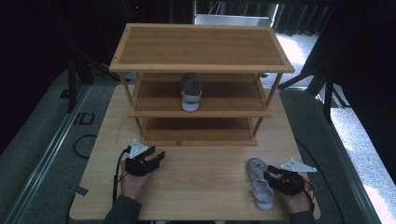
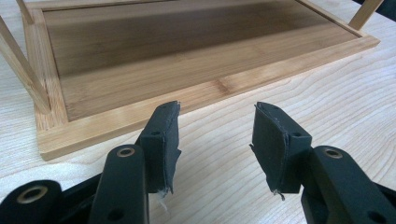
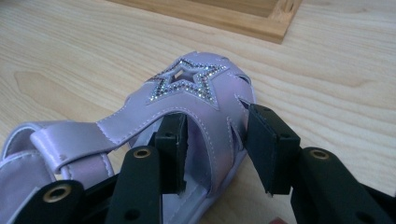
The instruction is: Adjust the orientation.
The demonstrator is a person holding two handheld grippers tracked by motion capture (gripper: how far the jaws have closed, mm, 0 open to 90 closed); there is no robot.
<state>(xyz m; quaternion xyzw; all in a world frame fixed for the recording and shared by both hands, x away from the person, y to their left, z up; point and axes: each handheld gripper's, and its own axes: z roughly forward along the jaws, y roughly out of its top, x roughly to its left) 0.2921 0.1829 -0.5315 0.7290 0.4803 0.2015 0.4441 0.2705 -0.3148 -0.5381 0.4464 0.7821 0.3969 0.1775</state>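
Near the right front edge of the surface point(image 1: 196, 182) lies a lilac star-trimmed sandal point(image 3: 187, 121). Its right side sits between the right claw point(image 3: 217, 144) pads; whether they press it is unclear. Released, the left claw point(image 2: 217, 140) faces the shelf rack point(image 1: 201, 70), where a matching sandal point(image 1: 191, 93) stands half shadowed.

Soft even light on the table point(image 1: 196, 186), dark surroundings, high view slightly blurry.
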